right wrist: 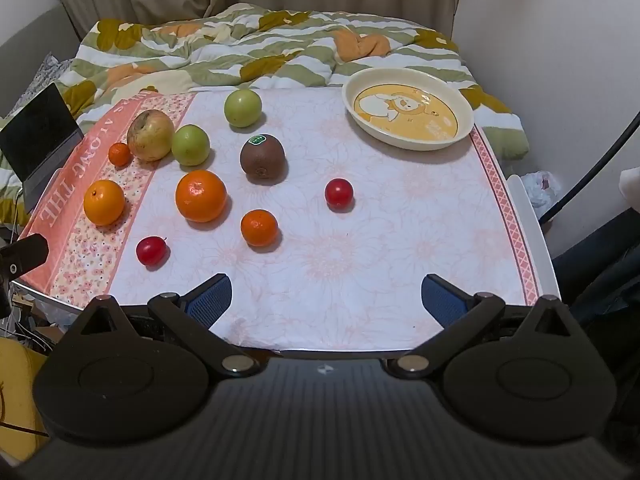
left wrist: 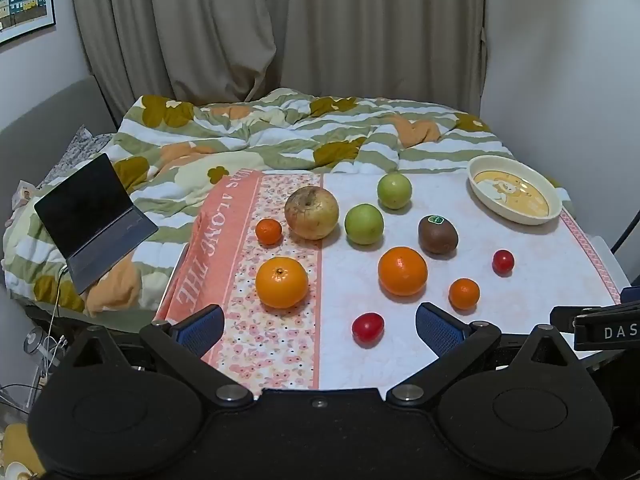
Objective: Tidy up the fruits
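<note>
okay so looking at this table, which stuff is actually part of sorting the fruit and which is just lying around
Part of the job:
- two big oranges
- two small mandarins
- two green apples
- yellowish apple
- kiwi
- two red tomatoes
- cream dish, holding nothing

Just lying about:
- laptop
- quilt
- framed picture

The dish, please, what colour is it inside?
Yellow with a cartoon print, cream rim; dish, right wrist view.

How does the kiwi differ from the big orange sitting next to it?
The kiwi is brown and dull-skinned; the big orange is bright orange and glossy. The kiwi carries a small green sticker on top, the orange none. The kiwi looks slightly smaller and lies farther back, nearer the dish. Both rest untouched on the white part of the tablecloth.
</note>
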A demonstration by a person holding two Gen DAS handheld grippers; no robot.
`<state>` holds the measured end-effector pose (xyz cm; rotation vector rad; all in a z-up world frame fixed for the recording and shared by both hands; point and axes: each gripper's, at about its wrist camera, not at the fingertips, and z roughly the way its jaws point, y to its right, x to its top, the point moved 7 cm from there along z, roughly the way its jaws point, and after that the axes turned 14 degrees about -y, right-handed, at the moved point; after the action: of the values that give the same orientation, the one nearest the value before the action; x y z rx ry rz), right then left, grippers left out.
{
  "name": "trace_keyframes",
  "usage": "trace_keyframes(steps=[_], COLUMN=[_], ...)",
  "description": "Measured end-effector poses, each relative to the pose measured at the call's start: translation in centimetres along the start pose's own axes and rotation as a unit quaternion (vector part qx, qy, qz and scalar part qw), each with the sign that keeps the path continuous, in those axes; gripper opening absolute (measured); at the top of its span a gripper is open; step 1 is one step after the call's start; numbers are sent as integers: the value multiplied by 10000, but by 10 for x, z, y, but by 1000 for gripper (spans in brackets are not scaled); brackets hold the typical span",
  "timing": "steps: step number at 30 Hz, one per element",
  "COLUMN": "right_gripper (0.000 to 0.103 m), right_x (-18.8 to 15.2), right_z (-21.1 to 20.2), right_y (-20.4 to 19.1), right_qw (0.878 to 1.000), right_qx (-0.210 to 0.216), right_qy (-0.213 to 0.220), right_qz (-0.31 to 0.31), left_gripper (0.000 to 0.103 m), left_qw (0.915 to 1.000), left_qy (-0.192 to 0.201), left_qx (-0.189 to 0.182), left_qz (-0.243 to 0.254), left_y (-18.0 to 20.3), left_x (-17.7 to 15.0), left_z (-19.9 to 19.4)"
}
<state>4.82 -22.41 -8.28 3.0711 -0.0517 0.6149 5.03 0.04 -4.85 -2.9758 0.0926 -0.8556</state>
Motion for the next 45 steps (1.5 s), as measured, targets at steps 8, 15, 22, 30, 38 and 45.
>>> trace_keyframes(steps=[8,15,22,30,38,45], right_gripper=[103,103,103,103,103,103], right_x=[0,1,2,3,3,5], right_z=[1,1,1,1,3,1], right_y=[-1,-3,-4,-4,-3,-3], right_qw=[10000,10000,10000,10000,10000,10000], right_qx=[43,38,33,21,15,20], right_qy=[33,27,26,27,27,30], right_qz=[13,8,7,7,33,31], left_gripper=[103,103,103,103,103,103], left_qw=[10000,9999,9999,9999,9999,9999], left_qy=[39,79,14,10,17,23], left_qx=[-30,-31,-59,-77,-70,-58], left_qz=[-66,-86,-91,-88,-79,-85], left_y=[-3,-3,-2,-3,-3,-4], left_x=[2,0,0,1,4,5], left_z=[0,-1,0,2,3,3])
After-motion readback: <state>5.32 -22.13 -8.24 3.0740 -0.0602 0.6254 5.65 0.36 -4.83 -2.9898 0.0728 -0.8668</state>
